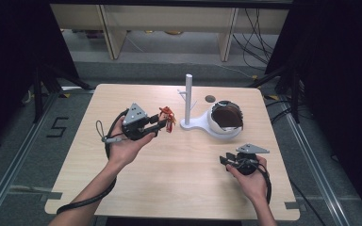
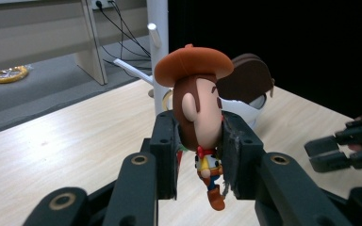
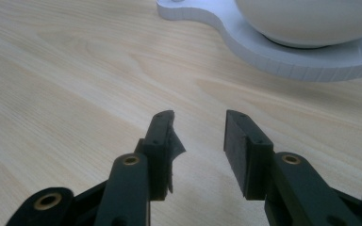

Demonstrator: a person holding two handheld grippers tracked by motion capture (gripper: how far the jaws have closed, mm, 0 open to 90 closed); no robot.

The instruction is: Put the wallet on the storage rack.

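Left gripper view looks straight along the left gripper [image 2: 199, 155], whose two black jaws are clamped on the head of a cowboy figurine [image 2: 199, 108]: the pads press its cheeks from either side, the orange hat stands clear above the jaw tips, and the small body and boots dangle below between the jaws, off the table. So the figurine's long axis runs hat-up, feet-down, roughly square to the line of the jaws. Just beyond the hat rises the white post [image 2: 158, 42] of a stand, with a short peg jutting from its side, and behind it a white bowl [image 2: 245, 110] holding something brown. In the high view the left gripper [image 1: 162, 123] hovers above the wooden table [image 1: 179, 179] with the figurine [image 1: 168, 117] at its tip, just left of the stand [image 1: 188, 101]; the post lies close ahead of it and to its right, which I judge to be the relation any hanging move would turn on. The left hand is far the nearer one. The right gripper [image 1: 227, 160] sits low, well apart at the near right, and its own view shows its jaws parted with nothing between them, aimed over bare wood toward the stand's base [image 3: 283, 56].
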